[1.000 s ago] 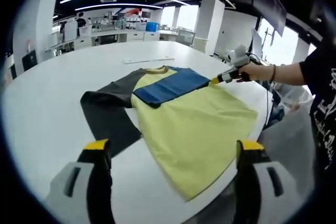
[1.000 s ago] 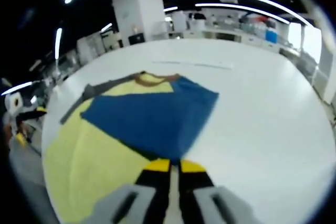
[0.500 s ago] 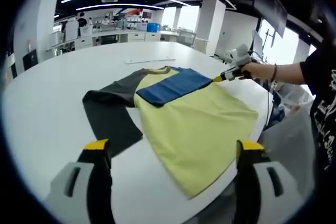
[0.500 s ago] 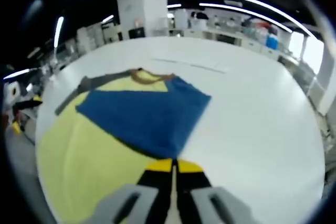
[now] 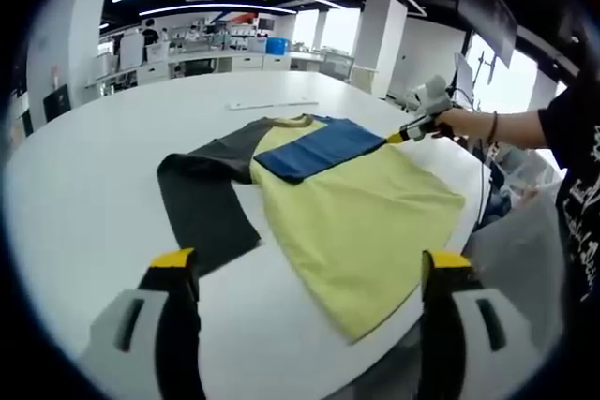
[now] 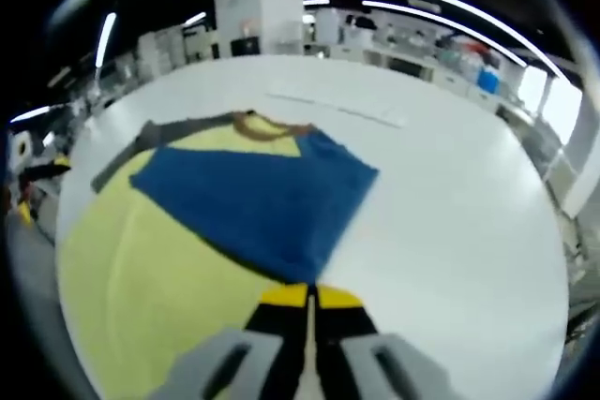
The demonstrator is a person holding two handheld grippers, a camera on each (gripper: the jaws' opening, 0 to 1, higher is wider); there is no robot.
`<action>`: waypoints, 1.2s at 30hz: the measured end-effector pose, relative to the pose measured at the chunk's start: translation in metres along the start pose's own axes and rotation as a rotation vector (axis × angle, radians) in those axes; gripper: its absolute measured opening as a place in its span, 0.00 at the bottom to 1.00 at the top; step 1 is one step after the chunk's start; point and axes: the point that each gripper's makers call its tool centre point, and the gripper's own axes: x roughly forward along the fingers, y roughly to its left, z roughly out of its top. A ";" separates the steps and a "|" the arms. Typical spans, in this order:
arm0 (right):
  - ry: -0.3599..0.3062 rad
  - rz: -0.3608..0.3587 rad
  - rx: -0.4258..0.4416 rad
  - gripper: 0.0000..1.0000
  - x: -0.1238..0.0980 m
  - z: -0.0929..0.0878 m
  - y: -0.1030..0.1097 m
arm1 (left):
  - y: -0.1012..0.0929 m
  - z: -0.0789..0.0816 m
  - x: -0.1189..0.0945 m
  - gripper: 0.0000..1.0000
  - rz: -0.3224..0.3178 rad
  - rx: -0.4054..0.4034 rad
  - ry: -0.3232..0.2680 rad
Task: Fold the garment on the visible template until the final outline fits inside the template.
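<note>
Left gripper view, from the left: white round table (image 5: 84, 175) spreading wide, then the garment (image 5: 366, 213) lying flat on it, a yellow T-shirt. Dark grey sleeve (image 5: 202, 203) stretched out to the near left, blue sleeve (image 5: 319, 149) folded across the upper chest, brownish collar at the far end. Left gripper (image 5: 305, 274) raised above the near table edge, jaws spread wide apart, gripping nothing. Further right, right gripper (image 5: 403, 134) at the blue sleeve's right corner, in a person's hand (image 5: 459, 125).

Right gripper view: yellow body on the left, blue sleeve (image 6: 258, 199) in the middle, bare table (image 6: 450, 203) to the right. Right gripper (image 6: 307, 295) with jaws pressed together at the blue sleeve's near tip; fabric between them cannot be made out.
</note>
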 end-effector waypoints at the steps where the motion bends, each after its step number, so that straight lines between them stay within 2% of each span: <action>1: 0.000 0.000 0.000 0.00 0.000 0.000 -0.002 | 0.000 -0.001 0.000 0.96 0.005 -0.003 0.004; 6: 0.004 -0.001 0.004 0.00 0.001 0.000 -0.003 | 0.008 -0.007 0.000 0.95 0.020 -0.015 0.020; 16: 0.000 0.003 0.011 0.00 -0.002 -0.003 -0.010 | 0.005 -0.008 0.001 0.93 0.041 -0.041 0.026; 18: -0.008 0.003 0.048 0.00 -0.003 -0.003 -0.010 | 0.006 -0.006 0.001 0.92 0.047 -0.053 0.013; 20: -0.013 0.017 0.126 0.00 -0.006 -0.001 -0.006 | 0.011 -0.004 0.000 0.91 0.058 -0.066 -0.001; 22: -0.027 0.024 0.146 0.02 -0.008 -0.001 -0.009 | 0.016 -0.004 0.000 0.91 0.066 -0.070 -0.007; 25: -0.055 0.023 0.194 0.19 -0.014 0.002 -0.010 | 0.025 -0.006 -0.001 0.90 0.082 -0.070 -0.002; 29: -0.125 0.053 0.248 0.51 -0.026 0.013 -0.004 | 0.025 -0.005 -0.001 0.90 0.096 -0.078 -0.008; 32: -0.161 0.082 0.241 0.66 -0.035 0.020 0.002 | 0.026 -0.005 -0.001 0.90 0.103 -0.087 -0.007; 36: -0.176 0.083 0.205 0.83 -0.045 0.023 0.007 | 0.025 -0.005 -0.001 0.89 0.113 -0.094 -0.004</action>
